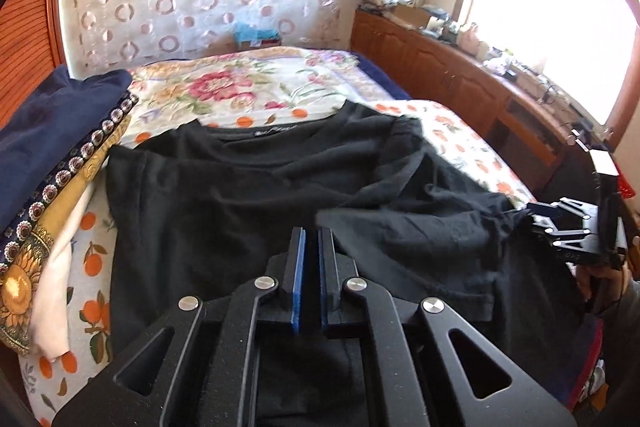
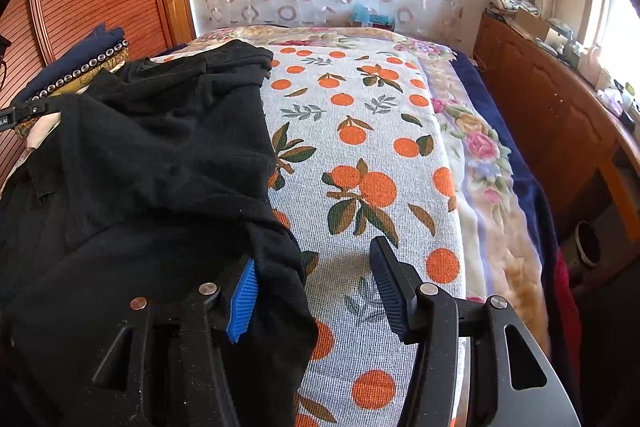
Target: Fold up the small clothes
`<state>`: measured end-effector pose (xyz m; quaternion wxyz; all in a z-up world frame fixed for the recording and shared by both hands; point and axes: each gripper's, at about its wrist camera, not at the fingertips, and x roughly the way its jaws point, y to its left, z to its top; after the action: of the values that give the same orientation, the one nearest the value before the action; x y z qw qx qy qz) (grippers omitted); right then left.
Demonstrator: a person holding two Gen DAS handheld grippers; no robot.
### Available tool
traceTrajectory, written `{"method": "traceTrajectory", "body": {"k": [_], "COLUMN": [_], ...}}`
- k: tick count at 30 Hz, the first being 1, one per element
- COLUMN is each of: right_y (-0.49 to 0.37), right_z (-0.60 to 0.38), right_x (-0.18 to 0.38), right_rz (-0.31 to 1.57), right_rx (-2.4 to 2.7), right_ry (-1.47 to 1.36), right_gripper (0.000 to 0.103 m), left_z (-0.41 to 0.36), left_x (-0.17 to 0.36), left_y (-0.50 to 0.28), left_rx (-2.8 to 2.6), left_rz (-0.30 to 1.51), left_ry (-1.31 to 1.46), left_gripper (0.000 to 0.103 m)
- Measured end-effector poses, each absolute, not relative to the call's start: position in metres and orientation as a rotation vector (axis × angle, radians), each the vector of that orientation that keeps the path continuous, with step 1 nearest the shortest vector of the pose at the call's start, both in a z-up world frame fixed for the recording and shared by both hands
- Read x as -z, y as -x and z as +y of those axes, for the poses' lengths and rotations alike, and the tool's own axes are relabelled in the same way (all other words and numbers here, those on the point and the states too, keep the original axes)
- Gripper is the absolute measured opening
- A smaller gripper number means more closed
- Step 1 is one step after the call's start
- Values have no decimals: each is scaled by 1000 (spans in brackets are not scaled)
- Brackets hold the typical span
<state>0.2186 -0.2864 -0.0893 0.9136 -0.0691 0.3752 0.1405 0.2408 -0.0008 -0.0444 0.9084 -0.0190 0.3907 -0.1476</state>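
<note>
A black T-shirt (image 1: pixel 248 187) lies spread on the bed, collar toward the far end, its right side rumpled and partly folded over. It also shows in the right wrist view (image 2: pixel 152 155). My left gripper (image 1: pixel 312 239) hovers over the shirt's near middle, its jaws nearly shut with a thin gap and nothing seen between them. My right gripper (image 2: pixel 316 267) is open at the shirt's right edge; a bunch of black cloth drapes against its left finger (image 2: pixel 242 301). The right gripper also shows in the left wrist view (image 1: pixel 538 219), at the shirt's right edge.
A stack of folded clothes (image 1: pixel 52 163) lies on the left of the bed. An orange-print sheet (image 2: pixel 368 155) and a floral blanket (image 1: pixel 240 87) cover the bed. A wooden cabinet (image 2: pixel 552 115) with clutter runs along the right, under a window.
</note>
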Motion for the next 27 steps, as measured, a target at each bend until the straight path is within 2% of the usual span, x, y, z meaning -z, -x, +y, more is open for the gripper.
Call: {"method": "traceTrajectory", "body": {"k": [1, 3, 5, 7, 8, 15, 17, 22, 27], "right_y": [-219, -219, -219, -218, -218, -232, -245, -285, -333], "right_z": [-286, -287, -287, -287, -288, -282, -272, -240, -215], "right_x": [89, 89, 89, 89, 88, 55, 45, 24, 30], "right_rz": [773, 773, 773, 773, 774, 712, 707, 697, 772], "right_rx": [-289, -289, -290, -293, -298, -395, -422, -477, -541], "right_ry": [143, 143, 141, 138, 131, 84, 82, 79, 38], "right_gripper": [55, 55, 55, 55, 55, 55, 50, 48, 44], "left_z": [-2, -3, -3, -6, -7, -14, -15, -13, -9], "left_x": [46, 47, 46, 45, 45, 53, 54, 56, 61], "left_y": [-241, -240, -238, -235, -233, -236, -240, -245, -251], "left_rx": [300, 305, 298, 298, 306, 326, 320, 328, 329], "left_rz": [809, 794, 789, 785, 779, 810, 822, 829, 831], "left_ry": [38, 51, 51, 42, 40, 12, 3, 1, 3], "left_gripper": [29, 47, 49, 73, 75, 76, 76, 76, 76]}}
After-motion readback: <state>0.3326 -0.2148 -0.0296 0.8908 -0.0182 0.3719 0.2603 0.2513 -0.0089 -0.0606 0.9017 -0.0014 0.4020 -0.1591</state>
